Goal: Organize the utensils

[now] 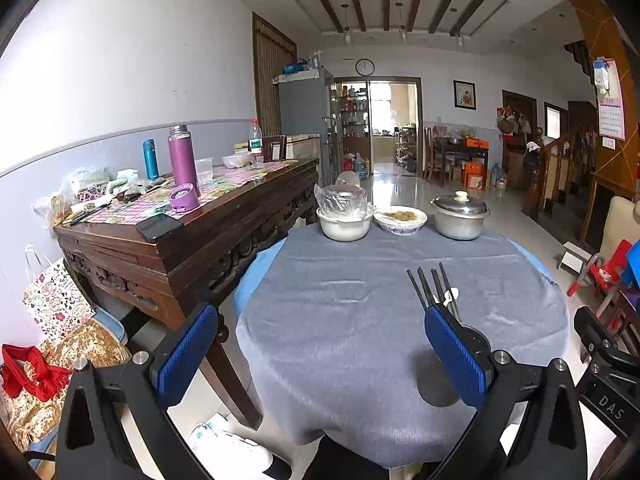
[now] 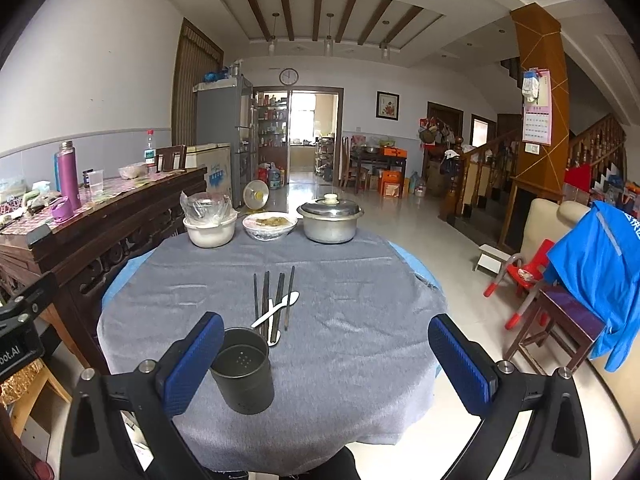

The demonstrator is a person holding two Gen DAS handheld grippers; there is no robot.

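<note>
Here, both the left gripper (image 1: 320, 344) and right gripper (image 2: 326, 352) gape wide, holding nothing. Dark chopsticks (image 2: 266, 296) and white spoons (image 2: 280, 308) lie just beyond an upright dark holder (image 2: 242, 376) on the grey cloth (image 2: 360, 344).

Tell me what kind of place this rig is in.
Most likely a lived-in home dining room: round cloth-covered table with a lidded pot and covered bowls, a fridge against the far wall, and a wooden staircase at right.

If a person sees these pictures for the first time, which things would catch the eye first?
Probably the dark chopsticks with a white spoon lying across them, in the middle of the grey tablecloth. Just in front stands an empty black utensil holder, upright. At the far edge stand a covered white bowl, a plate of food and a lidded metal pot.
</note>
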